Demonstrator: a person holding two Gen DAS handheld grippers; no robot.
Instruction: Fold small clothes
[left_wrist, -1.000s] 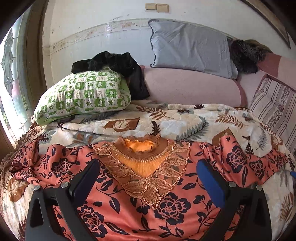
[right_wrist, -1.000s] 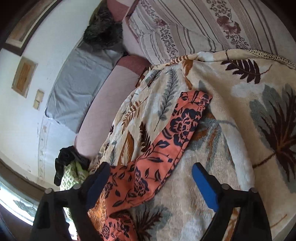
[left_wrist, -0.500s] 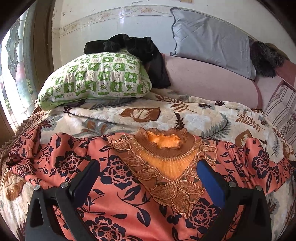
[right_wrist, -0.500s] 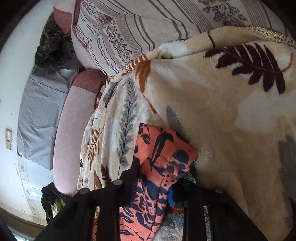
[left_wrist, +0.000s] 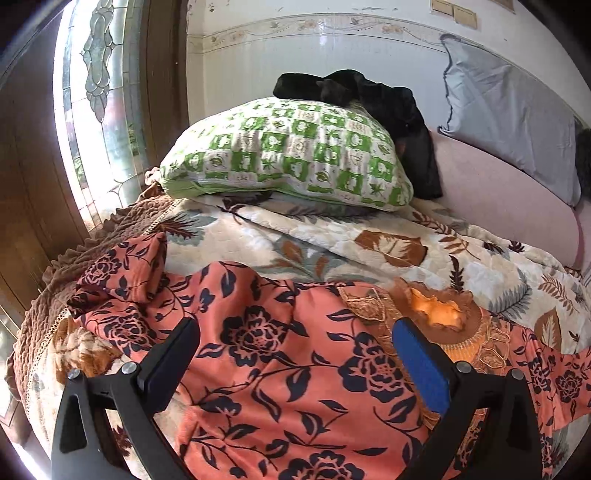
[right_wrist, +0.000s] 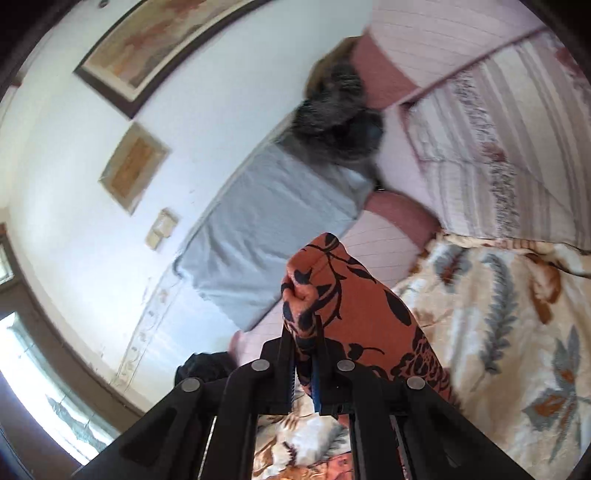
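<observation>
Right wrist: right tongs (right_wrist: 303, 339) raised, pinching garment (right_wrist: 354, 295); left tongs (left_wrist: 295, 350) spread above garment.

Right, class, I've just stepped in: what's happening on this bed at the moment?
A person is folding an orange floral top spread on a leaf-print blanket. The right gripper is shut on one sleeve, holding it up off the blanket. The left gripper hovers open over the top's body, gripping nothing.

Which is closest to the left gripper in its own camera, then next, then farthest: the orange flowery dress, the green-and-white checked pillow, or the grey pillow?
1. Orange flowery dress, right under the open left gripper.
2. Green-and-white checked pillow, behind it, mid-bed.
3. Grey pillow, far right against the wall.
</observation>
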